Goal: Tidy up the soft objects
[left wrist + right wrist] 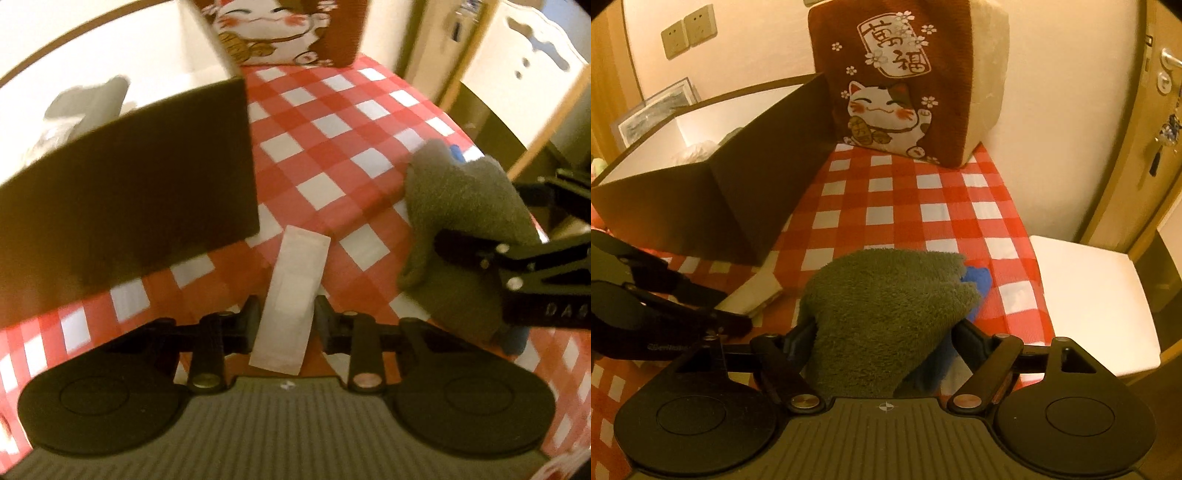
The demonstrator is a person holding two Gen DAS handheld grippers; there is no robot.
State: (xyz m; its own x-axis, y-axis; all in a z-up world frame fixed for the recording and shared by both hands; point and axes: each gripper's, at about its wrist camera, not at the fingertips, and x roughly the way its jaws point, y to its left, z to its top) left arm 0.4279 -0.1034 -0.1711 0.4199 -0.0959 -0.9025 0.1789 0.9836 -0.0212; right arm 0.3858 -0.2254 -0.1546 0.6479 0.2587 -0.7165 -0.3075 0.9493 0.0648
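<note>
1. The left gripper (285,317) is closed on a flat white packet (291,295), held upright between its fingers above the checked cloth (332,147).
2. The right gripper (882,332) clamps a fuzzy grey-green towel (886,306) with blue fabric (979,282) under it, over the cloth's right part.
3. Only the right view shows the cushion (897,81) whole: a lucky cat under "萬福".
4. Both show the dark box (713,184), white inside; the right view adds a white stool (1089,295).
</note>
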